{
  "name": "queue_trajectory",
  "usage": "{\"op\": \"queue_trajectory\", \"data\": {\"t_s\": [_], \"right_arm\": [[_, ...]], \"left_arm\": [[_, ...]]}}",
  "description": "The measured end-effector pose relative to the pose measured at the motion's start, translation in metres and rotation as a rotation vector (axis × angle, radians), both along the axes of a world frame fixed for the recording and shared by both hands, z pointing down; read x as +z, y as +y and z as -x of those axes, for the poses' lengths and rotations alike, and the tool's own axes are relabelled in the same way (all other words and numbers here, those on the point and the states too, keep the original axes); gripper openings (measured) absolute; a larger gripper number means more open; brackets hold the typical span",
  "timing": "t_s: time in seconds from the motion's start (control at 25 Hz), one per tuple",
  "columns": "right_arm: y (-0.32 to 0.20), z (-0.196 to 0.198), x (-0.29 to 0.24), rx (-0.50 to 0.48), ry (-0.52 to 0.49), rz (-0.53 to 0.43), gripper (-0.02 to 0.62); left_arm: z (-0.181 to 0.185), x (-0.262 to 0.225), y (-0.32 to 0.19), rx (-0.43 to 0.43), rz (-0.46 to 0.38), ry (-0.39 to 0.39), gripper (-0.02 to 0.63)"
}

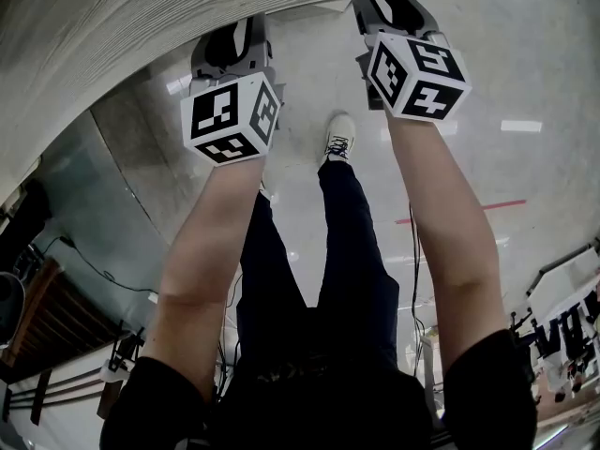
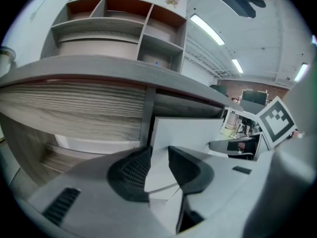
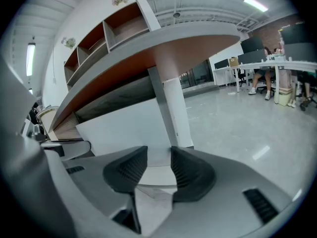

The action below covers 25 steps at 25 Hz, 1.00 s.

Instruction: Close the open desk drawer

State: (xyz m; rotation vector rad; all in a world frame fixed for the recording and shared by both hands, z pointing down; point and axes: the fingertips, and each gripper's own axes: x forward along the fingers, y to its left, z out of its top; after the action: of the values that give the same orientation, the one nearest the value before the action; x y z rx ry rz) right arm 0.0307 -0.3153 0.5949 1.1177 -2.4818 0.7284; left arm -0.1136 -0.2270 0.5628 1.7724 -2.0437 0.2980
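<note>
While both grippers are held up at the desktop [image 1: 141, 26] edge, the relation that governs the closing move is that the drawer [image 2: 190, 133] lies ahead of and between the two tools. It is read here as the white panel just below the desktop.

1. Left gripper [image 2: 159, 155]: the jaws stand moderately apart with nothing clamped. The white panel shows through the gap and extends toward 1 o'clock in the left gripper view. A grey upright [image 2: 146, 113] stands at 12 o'clock, with wood-grain fronting at 10 o'clock.

2. Right gripper [image 3: 159, 155]: the jaws are likewise parted and grip nothing. In the right gripper view the same panel fills 11 to 12 o'clock, and the desk leg [image 3: 168, 108] rises at 12 o'clock.

3. Long axis: the panel's long edge runs side to side, parallel with the desktop edge and across both jaw lines. A push straight along the jaws should therefore meet its face squarely.

4. Reach: in the head view the left tool sits at 11 o'clock and the right at 1 o'clock, both tucked under the desktop edge. Neither is clearly nearer. Contact with the panel cannot be confirmed from any view.
</note>
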Motion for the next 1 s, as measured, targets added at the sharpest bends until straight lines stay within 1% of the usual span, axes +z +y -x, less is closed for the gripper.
{"op": "queue_trajectory", "data": {"t_s": [0.04, 0.08, 0.12, 0.16, 0.2, 0.24, 0.36, 0.48, 0.72, 0.84, 1.0], "right_arm": [[0.000, -0.001, 0.000, -0.003, 0.002, 0.003, 0.161], [0.001, -0.001, 0.000, -0.003, 0.002, 0.006, 0.133], [0.003, -0.002, 0.000, -0.005, 0.001, 0.009, 0.073], [0.007, -0.001, -0.001, -0.014, -0.001, 0.013, 0.031], [0.012, 0.000, -0.001, -0.027, -0.004, 0.019, 0.018], [0.017, 0.001, -0.002, -0.040, -0.008, 0.025, 0.018], [0.033, 0.000, -0.011, -0.040, -0.045, 0.051, 0.018], [0.052, -0.002, -0.028, -0.042, -0.092, 0.079, 0.018], [0.100, 0.004, -0.081, -0.099, -0.122, 0.056, 0.018], [0.129, 0.014, -0.114, -0.147, -0.127, 0.020, 0.017], [0.171, 0.021, -0.159, -0.202, -0.135, -0.029, 0.017]], "left_arm": [[0.001, 0.000, 0.002, -0.001, 0.006, 0.002, 0.116], [0.002, 0.001, 0.005, -0.002, 0.012, 0.005, 0.100], [0.003, 0.001, 0.008, -0.002, 0.016, 0.008, 0.087], [0.002, 0.000, 0.012, 0.003, 0.019, 0.011, 0.069], [0.000, -0.001, 0.015, 0.015, 0.021, 0.014, 0.041], [-0.003, -0.002, 0.019, 0.032, 0.022, 0.018, 0.012], [-0.016, -0.010, 0.031, 0.089, 0.026, 0.047, 0.011], [-0.032, -0.026, 0.054, 0.115, 0.024, 0.091, 0.011], [-0.056, -0.071, 0.105, 0.210, 0.010, 0.172, 0.011], [-0.059, -0.099, 0.130, 0.294, -0.005, 0.188, 0.011], [-0.062, -0.132, 0.161, 0.429, -0.017, 0.185, 0.011]]}}
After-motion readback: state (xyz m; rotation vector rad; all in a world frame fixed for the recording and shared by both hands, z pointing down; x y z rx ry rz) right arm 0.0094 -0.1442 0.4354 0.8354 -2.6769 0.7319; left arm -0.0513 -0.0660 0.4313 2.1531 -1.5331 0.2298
